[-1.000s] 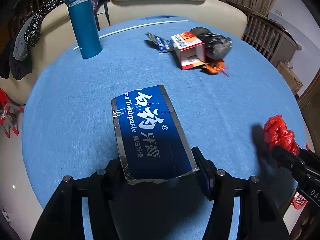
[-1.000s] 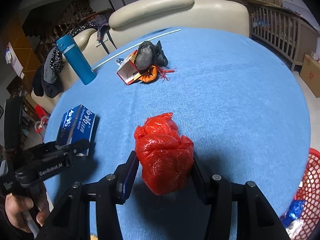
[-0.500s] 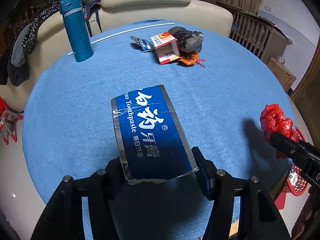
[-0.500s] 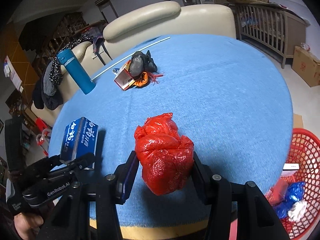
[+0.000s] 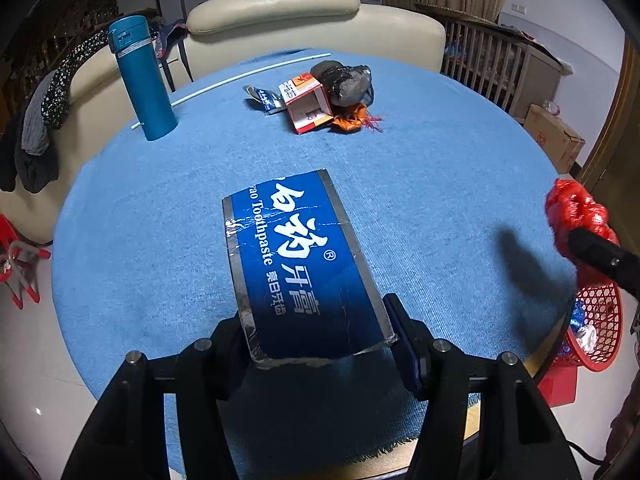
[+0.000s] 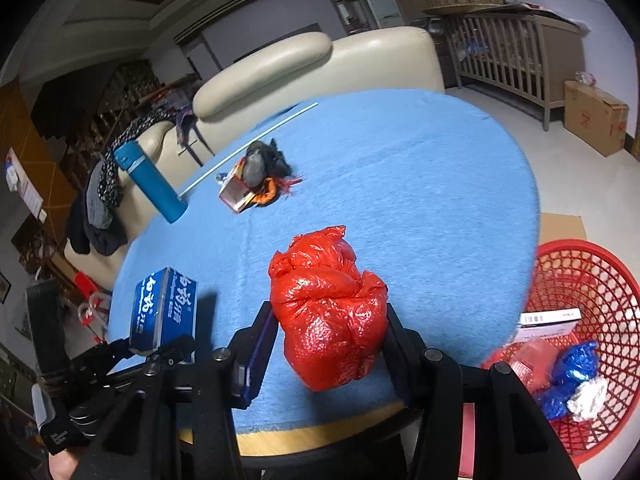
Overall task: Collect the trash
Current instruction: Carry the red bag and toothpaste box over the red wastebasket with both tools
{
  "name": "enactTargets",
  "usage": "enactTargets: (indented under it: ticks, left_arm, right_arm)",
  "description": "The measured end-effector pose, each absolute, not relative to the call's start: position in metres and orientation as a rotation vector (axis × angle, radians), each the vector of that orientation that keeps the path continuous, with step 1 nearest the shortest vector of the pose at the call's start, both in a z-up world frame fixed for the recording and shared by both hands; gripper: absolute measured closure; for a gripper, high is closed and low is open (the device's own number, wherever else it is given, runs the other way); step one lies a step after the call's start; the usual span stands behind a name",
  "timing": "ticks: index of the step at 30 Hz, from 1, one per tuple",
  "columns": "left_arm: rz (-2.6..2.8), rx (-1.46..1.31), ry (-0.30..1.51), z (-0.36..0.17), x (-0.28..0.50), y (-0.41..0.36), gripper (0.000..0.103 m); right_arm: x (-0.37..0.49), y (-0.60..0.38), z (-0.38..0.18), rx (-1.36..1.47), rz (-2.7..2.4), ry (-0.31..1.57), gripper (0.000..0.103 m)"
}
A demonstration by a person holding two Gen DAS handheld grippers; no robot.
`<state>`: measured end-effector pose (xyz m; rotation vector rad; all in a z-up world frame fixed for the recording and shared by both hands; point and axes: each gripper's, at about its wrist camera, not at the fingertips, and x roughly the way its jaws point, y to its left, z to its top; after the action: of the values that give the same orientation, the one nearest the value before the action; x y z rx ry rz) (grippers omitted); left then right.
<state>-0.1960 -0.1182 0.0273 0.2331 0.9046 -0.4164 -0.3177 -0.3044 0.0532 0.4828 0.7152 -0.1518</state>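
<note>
My left gripper (image 5: pixel 320 332) is shut on a blue toothpaste box (image 5: pixel 300 264) and holds it above the near part of the round blue table (image 5: pixel 440 168). My right gripper (image 6: pixel 328 340) is shut on a crumpled red plastic bag (image 6: pixel 328 308), held above the table's near right edge. The bag also shows in the left wrist view (image 5: pixel 576 216), the box in the right wrist view (image 6: pixel 164 308). A red mesh basket (image 6: pixel 600 280) with several bits of trash stands on the floor to the right.
At the table's far side lie a small red and white carton (image 5: pixel 308 104), a dark bag (image 5: pixel 344 82), orange scraps (image 5: pixel 352 120) and a foil wrapper (image 5: pixel 262 98). A teal flask (image 5: pixel 142 80) stands far left beside a white rod (image 5: pixel 248 76). A cream sofa (image 5: pixel 280 20) is behind.
Both grippers have pulled back and up from the table with their loads. The right one has swung right, so the red basket has come into view.
</note>
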Motion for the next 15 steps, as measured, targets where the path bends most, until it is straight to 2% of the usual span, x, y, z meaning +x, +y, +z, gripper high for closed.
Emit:
enactTargets:
  ticks: [15]
  left_arm:
    - [-0.457,0.275,0.883,0.028,-0.215,-0.137,0.04]
  right_arm:
    - [-0.383,-0.362,0.061,0.554,-0.317,0.622,0.049]
